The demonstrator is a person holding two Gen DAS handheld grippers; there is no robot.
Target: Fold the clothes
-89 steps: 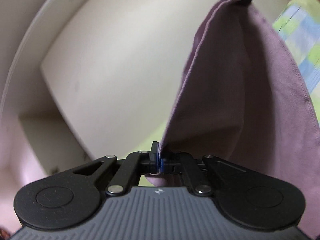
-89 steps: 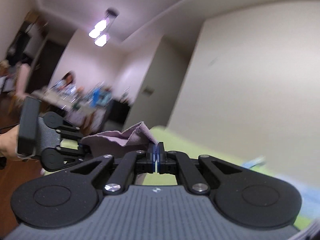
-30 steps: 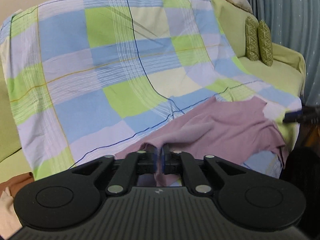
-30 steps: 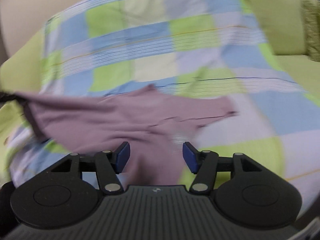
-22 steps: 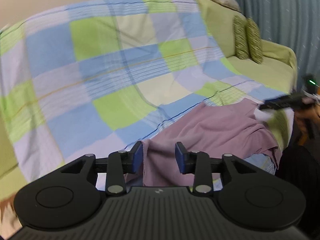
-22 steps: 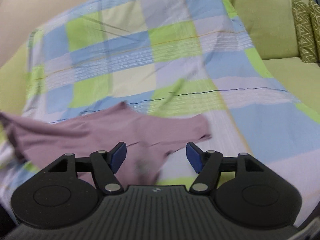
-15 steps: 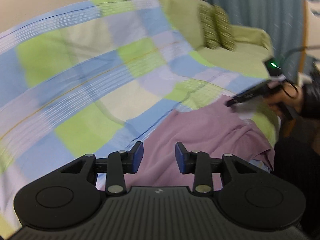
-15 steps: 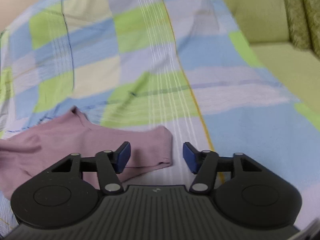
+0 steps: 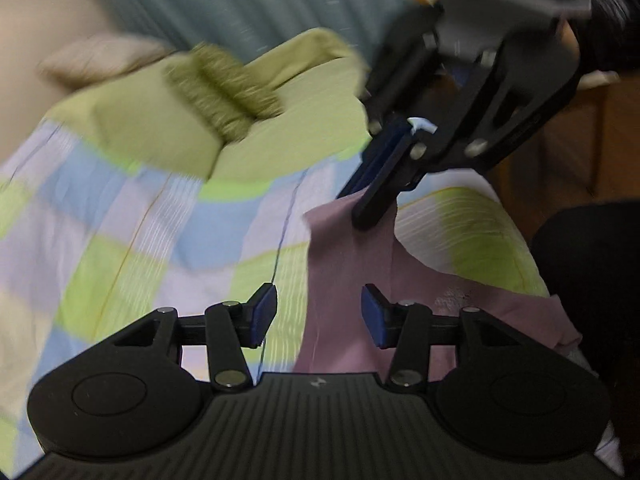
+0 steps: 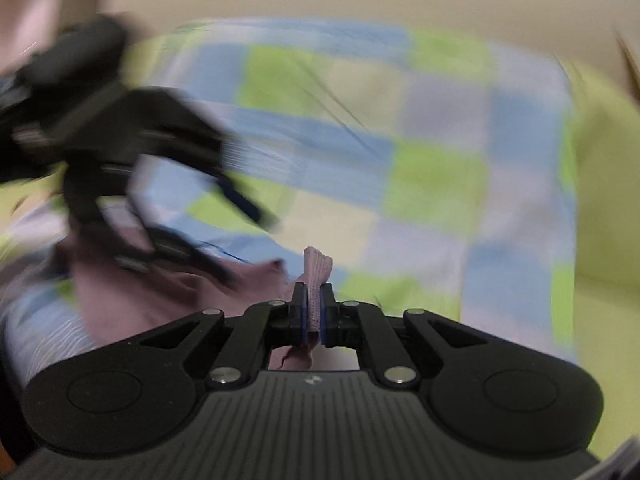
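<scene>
A mauve garment [image 9: 352, 264] lies on a checked blue, green and lilac sheet [image 9: 132, 240] over a sofa. My left gripper [image 9: 318, 312] is open and empty, just above the garment's near part. My right gripper [image 10: 314, 312] is shut on a fold of the garment [image 10: 318, 268], which sticks up between its pads. In the left wrist view the right gripper [image 9: 376, 196] pinches the garment's far corner. In the right wrist view the left gripper [image 10: 224, 240] shows blurred at the left, open above the garment [image 10: 168, 292].
Green sofa upholstery with olive patterned cushions [image 9: 224, 96] lies beyond the sheet. A grey-blue curtain [image 9: 240, 4] hangs behind. A dark shape [image 9: 588, 280] stands at the right edge, by brown wooden furniture [image 9: 580, 140].
The garment was dropped onto the sheet and both grippers opened. Since then my right gripper has shut on a corner of the garment. My left gripper stays open and has swung to the right.
</scene>
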